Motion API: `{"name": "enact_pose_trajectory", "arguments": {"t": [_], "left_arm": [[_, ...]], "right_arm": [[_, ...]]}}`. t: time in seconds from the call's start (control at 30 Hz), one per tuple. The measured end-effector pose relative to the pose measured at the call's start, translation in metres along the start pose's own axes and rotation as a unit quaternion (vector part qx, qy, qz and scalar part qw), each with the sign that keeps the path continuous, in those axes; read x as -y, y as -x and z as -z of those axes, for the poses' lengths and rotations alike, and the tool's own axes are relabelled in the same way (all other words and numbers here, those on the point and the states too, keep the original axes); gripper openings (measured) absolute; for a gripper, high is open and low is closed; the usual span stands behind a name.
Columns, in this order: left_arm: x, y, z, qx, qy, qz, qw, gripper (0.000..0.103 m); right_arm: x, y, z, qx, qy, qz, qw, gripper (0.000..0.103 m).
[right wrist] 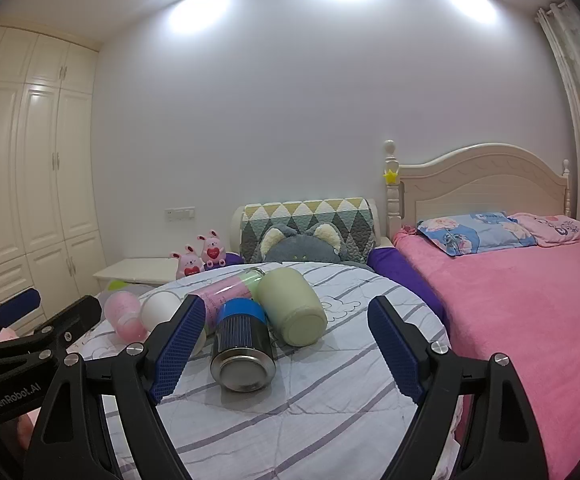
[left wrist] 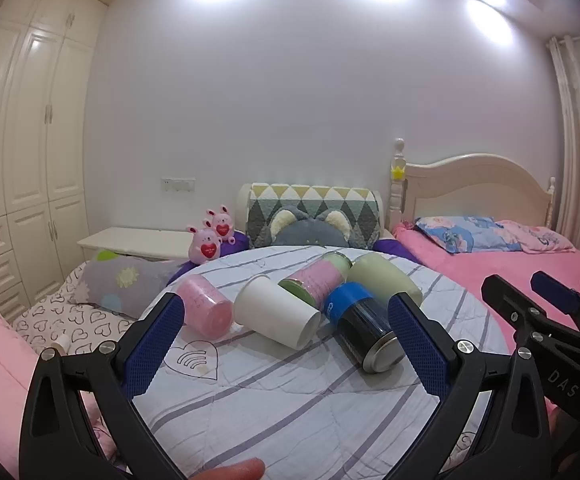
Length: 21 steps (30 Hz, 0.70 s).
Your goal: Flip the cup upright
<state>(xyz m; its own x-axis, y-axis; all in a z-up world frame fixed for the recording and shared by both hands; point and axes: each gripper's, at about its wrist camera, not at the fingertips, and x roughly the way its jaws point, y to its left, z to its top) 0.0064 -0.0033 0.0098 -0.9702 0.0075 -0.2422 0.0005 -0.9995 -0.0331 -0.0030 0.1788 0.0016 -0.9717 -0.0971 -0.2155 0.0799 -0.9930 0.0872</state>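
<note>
A round table [left wrist: 290,400] under a pale quilted cloth with grey stripes fills the near part of this bedroom, and five cups lie tipped on their sides across it. From left to right: a pink cup [left wrist: 206,310], a white paper cup [left wrist: 276,312], a pink and green bottle [left wrist: 317,280] further back, a dark metal cup with a blue band [left wrist: 363,332] nearest, and a pale green cup [left wrist: 385,278] at the far right. The left gripper [left wrist: 286,352] hovers low with its jaws spread wide, holding nothing; the right gripper [right wrist: 286,350] is just as wide and empty. Behind the table sit a grey plush cushion [left wrist: 309,232], two pink toy rabbits [left wrist: 210,236], a pink bed [right wrist: 529,300] on the right and cream wardrobes [left wrist: 30,140] on the left.
</note>
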Motion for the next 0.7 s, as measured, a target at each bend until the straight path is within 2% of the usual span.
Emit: {"name": "enact_pose_trajectory", "arguments": {"t": [0.7], "left_arm": [[0.0039,0.0026,-0.0002,0.0,-0.007,0.001,1.0,0.103]], "right_arm": [[0.0073,0.0015,0.0009,-0.013,-0.004,-0.001,1.0,0.085]]}}
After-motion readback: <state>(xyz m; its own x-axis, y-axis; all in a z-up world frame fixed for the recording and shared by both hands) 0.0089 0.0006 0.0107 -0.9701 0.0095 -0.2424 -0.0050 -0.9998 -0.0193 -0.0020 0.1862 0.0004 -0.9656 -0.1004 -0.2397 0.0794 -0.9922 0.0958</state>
